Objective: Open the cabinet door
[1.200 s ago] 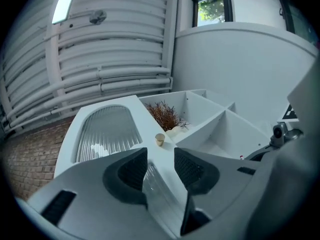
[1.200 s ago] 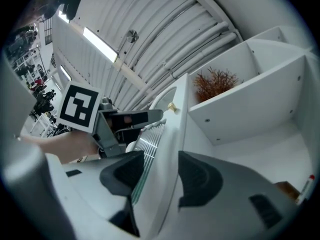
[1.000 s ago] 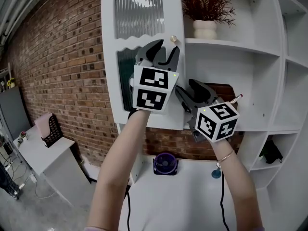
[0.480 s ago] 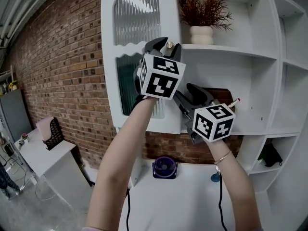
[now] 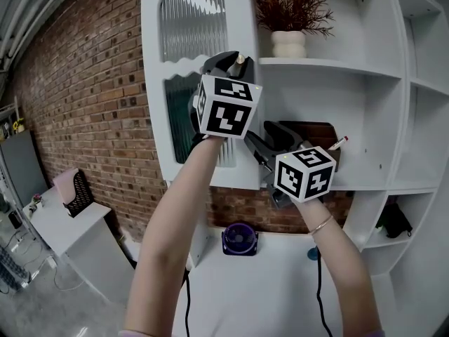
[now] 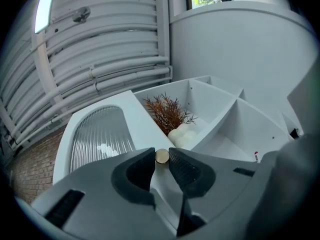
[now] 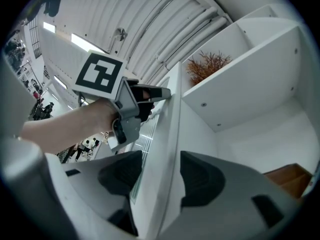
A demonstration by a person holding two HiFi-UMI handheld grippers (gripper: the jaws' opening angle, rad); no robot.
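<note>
The white cabinet door (image 5: 238, 20) has an arched pane of ribbed glass (image 5: 189, 20) and a small round knob (image 5: 239, 59) near its right edge. My left gripper (image 5: 235, 60) is raised to that knob. In the left gripper view the knob (image 6: 161, 156) sits between the jaw tips, which have just been closing and now press on it from both sides. My right gripper (image 5: 263, 137) stands lower and open. In the right gripper view the door's free edge (image 7: 170, 134) runs between its spread jaws, with a gap on the right side.
Open white shelves (image 5: 337, 69) lie right of the door, with a dried plant in a white pot (image 5: 289, 20) and a brown box (image 5: 316, 135). A purple fan (image 5: 240, 239) stands on the white table below. A brick wall (image 5: 91, 118) is on the left.
My left gripper rose to the knob and its jaws closed in around it. The right gripper has barely moved.
</note>
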